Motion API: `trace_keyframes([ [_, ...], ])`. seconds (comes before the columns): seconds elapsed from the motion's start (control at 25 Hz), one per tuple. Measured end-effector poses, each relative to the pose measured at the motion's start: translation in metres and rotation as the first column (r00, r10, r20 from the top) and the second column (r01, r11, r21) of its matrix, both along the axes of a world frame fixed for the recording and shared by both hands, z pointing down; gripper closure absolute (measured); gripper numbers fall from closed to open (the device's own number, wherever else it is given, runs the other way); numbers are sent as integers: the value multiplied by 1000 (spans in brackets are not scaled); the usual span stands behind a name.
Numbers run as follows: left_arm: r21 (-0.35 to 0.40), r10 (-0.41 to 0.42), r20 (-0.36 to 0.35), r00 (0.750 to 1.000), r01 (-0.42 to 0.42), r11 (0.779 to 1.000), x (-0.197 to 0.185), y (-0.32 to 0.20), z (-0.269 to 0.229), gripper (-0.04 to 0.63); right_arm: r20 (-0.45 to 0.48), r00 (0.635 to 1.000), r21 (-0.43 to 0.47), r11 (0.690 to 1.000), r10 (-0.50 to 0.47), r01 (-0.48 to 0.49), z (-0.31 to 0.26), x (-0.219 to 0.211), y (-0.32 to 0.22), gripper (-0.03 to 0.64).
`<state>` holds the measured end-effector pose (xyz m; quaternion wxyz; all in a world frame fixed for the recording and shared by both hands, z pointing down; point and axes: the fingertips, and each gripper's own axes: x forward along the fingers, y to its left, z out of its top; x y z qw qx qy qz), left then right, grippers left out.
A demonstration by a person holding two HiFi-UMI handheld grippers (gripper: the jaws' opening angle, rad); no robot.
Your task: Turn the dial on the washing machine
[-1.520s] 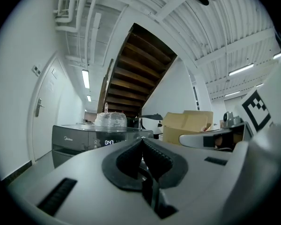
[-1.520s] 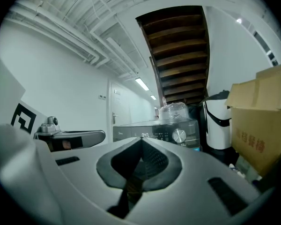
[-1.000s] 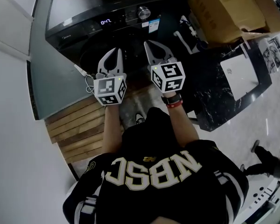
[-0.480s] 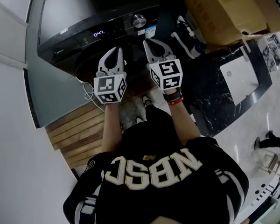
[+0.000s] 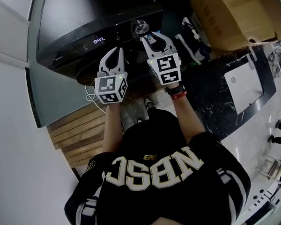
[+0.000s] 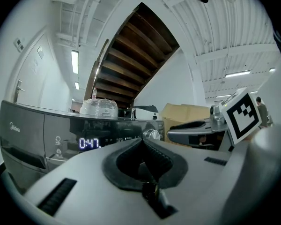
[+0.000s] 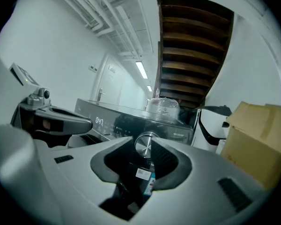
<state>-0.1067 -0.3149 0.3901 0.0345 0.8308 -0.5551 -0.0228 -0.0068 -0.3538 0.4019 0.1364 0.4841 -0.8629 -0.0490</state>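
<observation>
At the right end of the control panel (image 5: 122, 31) on the washing machine (image 5: 84, 8), the dial (image 5: 140, 26) sits just ahead of our right gripper (image 5: 151, 36), framed between its tips, untouched. We see those jaws opening, gripping nothing; our left gripper (image 5: 115, 51) is closed tight, empty.

Top of washing machine (image 5: 91, 8) cut off, control panel (image 5: 119, 34) print too small, cardboard box (image 5: 232, 13) cropped

We've got a floor (image 5: 220, 111) that's dark and marbled on the right side. Sitting straight on it are the black washing machine (image 5: 84, 13), a big cardboard box (image 5: 229, 13) near it, a flat white panel (image 5: 246, 86) and some wooden slats (image 5: 77, 130) off to the left. There's a plastic-wrapped bundle (image 7: 162, 109) on the machine's top.
</observation>
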Motion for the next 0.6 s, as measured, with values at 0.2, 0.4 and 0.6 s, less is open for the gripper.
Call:
trace_keyframes([
  [0.2,-8,-12,4,1000,12,1000,-2,-7,4,580,-130,990,48,997,-45,52,0,-12,-15,451],
  [0.4,-10,-27,1,1000,27,1000,-8,-12,5,580,-226,970,97,989,-88,113,-5,-23,-27,433],
  [0.6,-12,-39,-3,999,39,999,-15,-16,6,580,-339,934,107,982,-113,157,3,-33,-35,397],
])
